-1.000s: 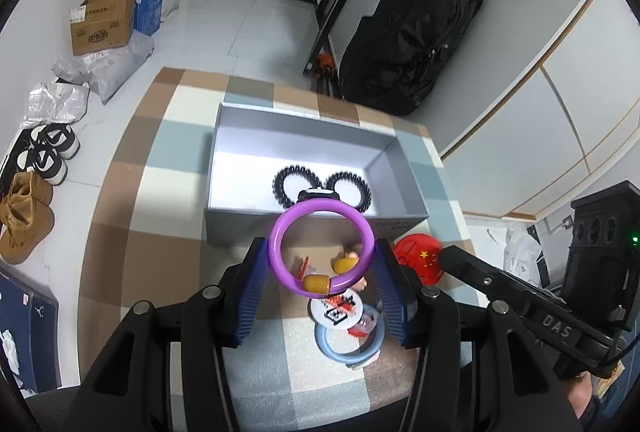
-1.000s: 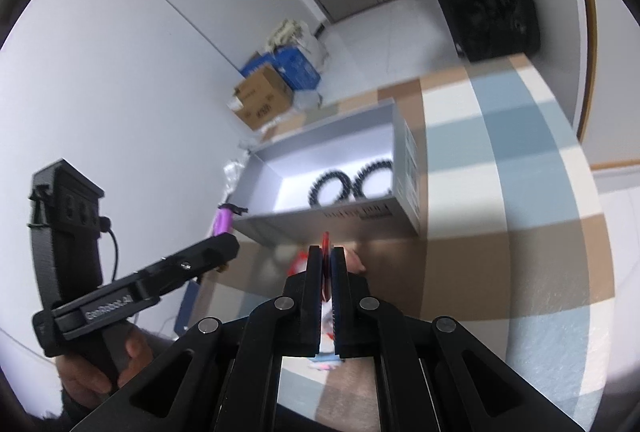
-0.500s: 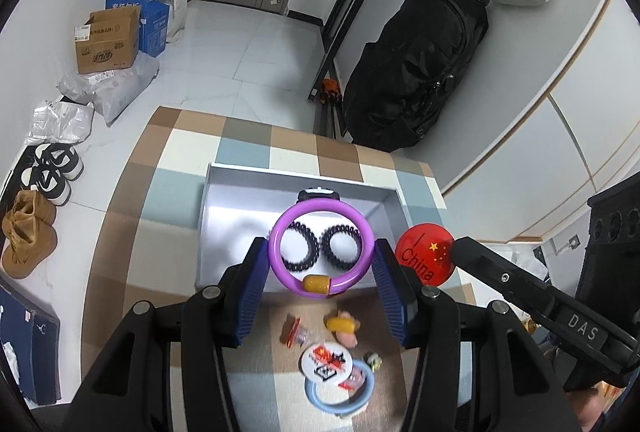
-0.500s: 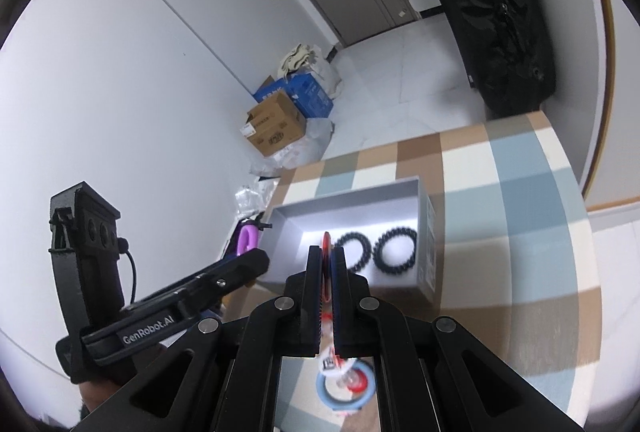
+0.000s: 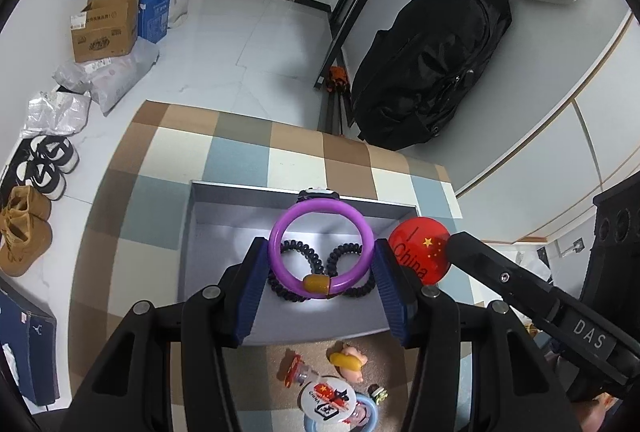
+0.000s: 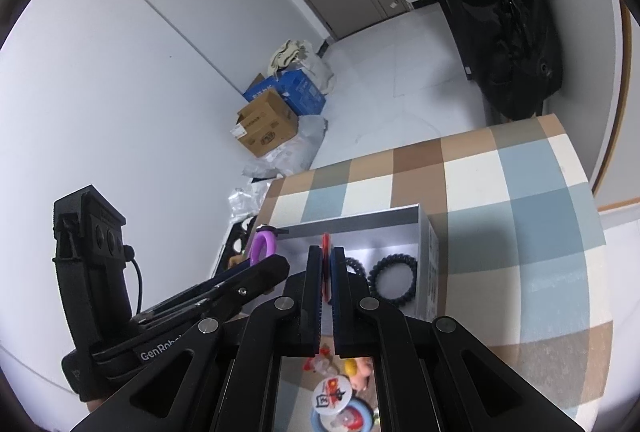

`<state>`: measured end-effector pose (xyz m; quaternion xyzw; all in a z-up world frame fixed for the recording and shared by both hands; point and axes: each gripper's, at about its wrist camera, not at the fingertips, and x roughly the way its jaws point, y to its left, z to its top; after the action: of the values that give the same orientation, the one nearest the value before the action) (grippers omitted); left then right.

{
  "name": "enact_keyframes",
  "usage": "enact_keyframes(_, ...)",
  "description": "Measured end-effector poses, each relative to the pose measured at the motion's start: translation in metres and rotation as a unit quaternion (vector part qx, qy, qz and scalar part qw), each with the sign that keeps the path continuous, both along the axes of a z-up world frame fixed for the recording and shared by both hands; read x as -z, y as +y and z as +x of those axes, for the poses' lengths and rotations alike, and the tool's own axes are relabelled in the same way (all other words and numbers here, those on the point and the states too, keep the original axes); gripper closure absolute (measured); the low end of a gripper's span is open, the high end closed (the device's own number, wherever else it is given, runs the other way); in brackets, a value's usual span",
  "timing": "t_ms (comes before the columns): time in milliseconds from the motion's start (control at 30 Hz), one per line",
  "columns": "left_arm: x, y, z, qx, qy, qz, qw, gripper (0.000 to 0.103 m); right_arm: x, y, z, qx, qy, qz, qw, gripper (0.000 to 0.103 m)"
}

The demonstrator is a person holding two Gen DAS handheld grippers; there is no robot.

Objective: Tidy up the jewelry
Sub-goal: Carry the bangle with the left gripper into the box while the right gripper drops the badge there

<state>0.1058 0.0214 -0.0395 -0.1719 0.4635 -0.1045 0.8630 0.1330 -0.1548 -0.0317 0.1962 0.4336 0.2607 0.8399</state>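
Lowering both loads squarely over the grey open box (image 5: pixel 224 232) matters: left fingers (image 5: pixel 256 272) clamp the purple bangle (image 5: pixel 320 252), right fingers (image 6: pixel 314 272) pinch the red round badge (image 5: pixel 420 252).

My left tool (image 5: pixel 322 268) grips a purple bangle (image 5: pixel 321 250) with an amber bead, its blue pads pressing both sides, above the open grey box (image 5: pixel 188 232) on the checked rug (image 5: pixel 152 167). Two black coil hair ties (image 5: pixel 298 272) lie inside the box. My right tool (image 5: pixel 450 246) holds a red China badge (image 5: pixel 418 252) at the box's right edge. Small trinkets (image 5: pixel 340 380) lie on the rug in front of the box.
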Motion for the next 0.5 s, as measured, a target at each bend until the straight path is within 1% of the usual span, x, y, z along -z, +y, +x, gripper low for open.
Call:
enact_keyframes(167, 0.005, -0.002, 0.007, 0.001, 0.010, -0.001, 0.9999, 0.056, 0.004, 0.001, 0.007, 0.002, 0.007, -0.001, 1.000, 0.100)
enact_keyframes(300, 0.012, -0.004, 0.013, 0.008, 0.026, -0.007, 0.9996, 0.056, 0.012, 0.000, 0.012, 0.003, 0.019, -0.004, 1.000, 0.100)
enact_keyframes(500, 0.014, -0.007, 0.015, 0.020, 0.033, -0.029, 0.9988, 0.055, 0.015, -0.006, 0.017, 0.010, 0.029, 0.008, 1.000, 0.100)
